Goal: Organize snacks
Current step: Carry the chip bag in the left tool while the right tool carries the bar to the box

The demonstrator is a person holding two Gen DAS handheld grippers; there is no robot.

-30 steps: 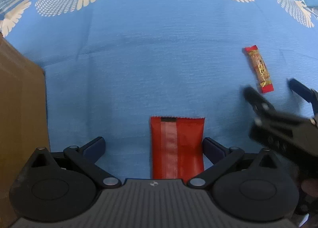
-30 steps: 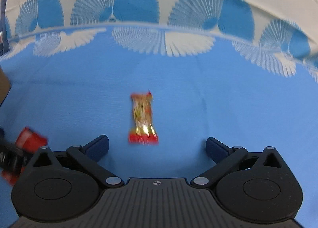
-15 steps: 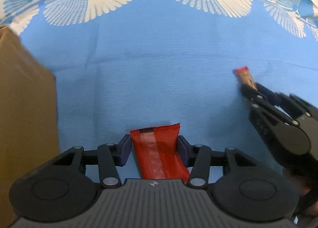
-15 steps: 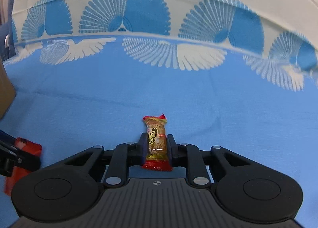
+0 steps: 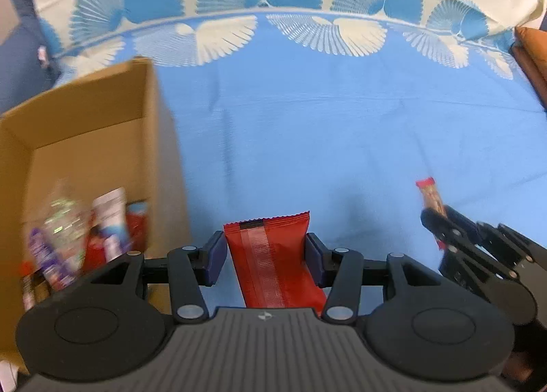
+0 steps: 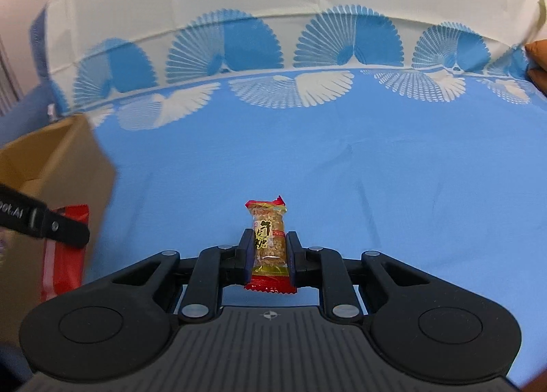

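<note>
You are looking at a flat red snack packet (image 5: 273, 255), crimped top edge pointing away, paler stripe running down its middle, sitting raised off the blue cloth. Right of it, a small peanut candy bar (image 6: 270, 245), clear wrapper with red ends and black characters, is standing lengthwise, also lifted.

A home setting: fan-patterned blue tablecloth (image 6: 307, 159), cardboard box (image 5: 92, 139) holding snack packets (image 5: 78, 238).
</note>
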